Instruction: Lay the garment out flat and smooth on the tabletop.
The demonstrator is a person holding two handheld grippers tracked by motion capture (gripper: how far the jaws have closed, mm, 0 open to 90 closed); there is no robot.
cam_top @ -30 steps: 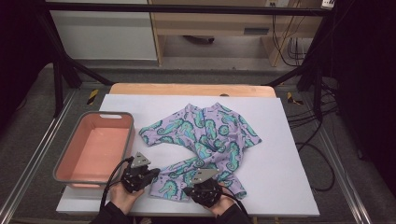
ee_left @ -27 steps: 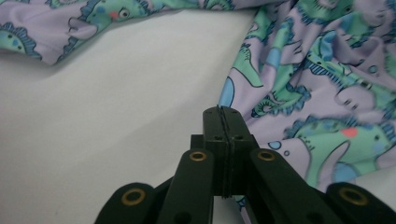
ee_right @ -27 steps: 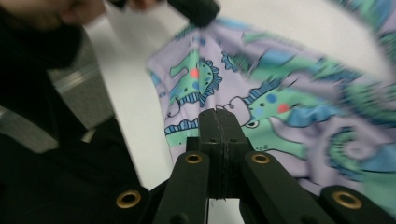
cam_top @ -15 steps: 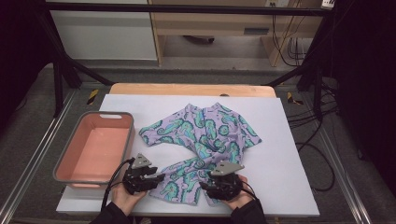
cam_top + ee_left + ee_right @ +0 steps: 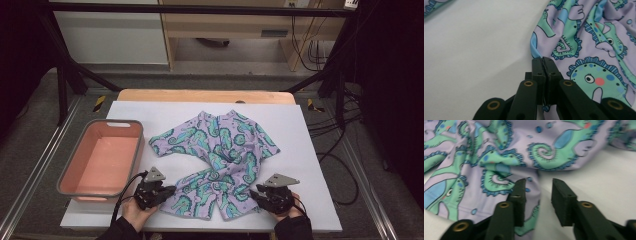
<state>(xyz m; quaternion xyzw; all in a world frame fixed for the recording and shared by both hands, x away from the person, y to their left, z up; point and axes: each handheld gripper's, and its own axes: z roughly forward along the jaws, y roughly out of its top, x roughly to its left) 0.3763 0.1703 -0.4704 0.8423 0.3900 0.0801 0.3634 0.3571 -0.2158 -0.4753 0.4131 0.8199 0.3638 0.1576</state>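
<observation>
Seahorse-print shirt (image 5: 215, 165) lies crumpled on the white table top (image 5: 310, 145), just right of the pink bin (image 5: 100, 160), as you work its near hem from both ends. Your left gripper (image 5: 167, 191) has its jaws pressed together on the hem's left corner; in the left gripper view (image 5: 543, 60) the fabric edge is pinched right at the tips. Your right gripper (image 5: 256, 192) sits at the hem's right end with its jaws partly spread and closing in; in the right gripper view (image 5: 537, 186) the fabric's edge lies in the gap between them, beside one black pad (image 5: 520, 195), and the other stands over bare table, so nothing is gripped there yet.

By the look of it, you are at the grasp stage of spreading or folding the garment: one corner is secured, the second is pending. The next move calls for sliding the right jaws further over the edge and closing on a single layer, then drawing the two corners apart to flatten the hem.

Bunched folds through the shirt's middle hide how many layers lie under each corner. The right gripper view is blurred, so the exact hem line is hard to place. Your hands are partly cut off at the bottom of the high view.
</observation>
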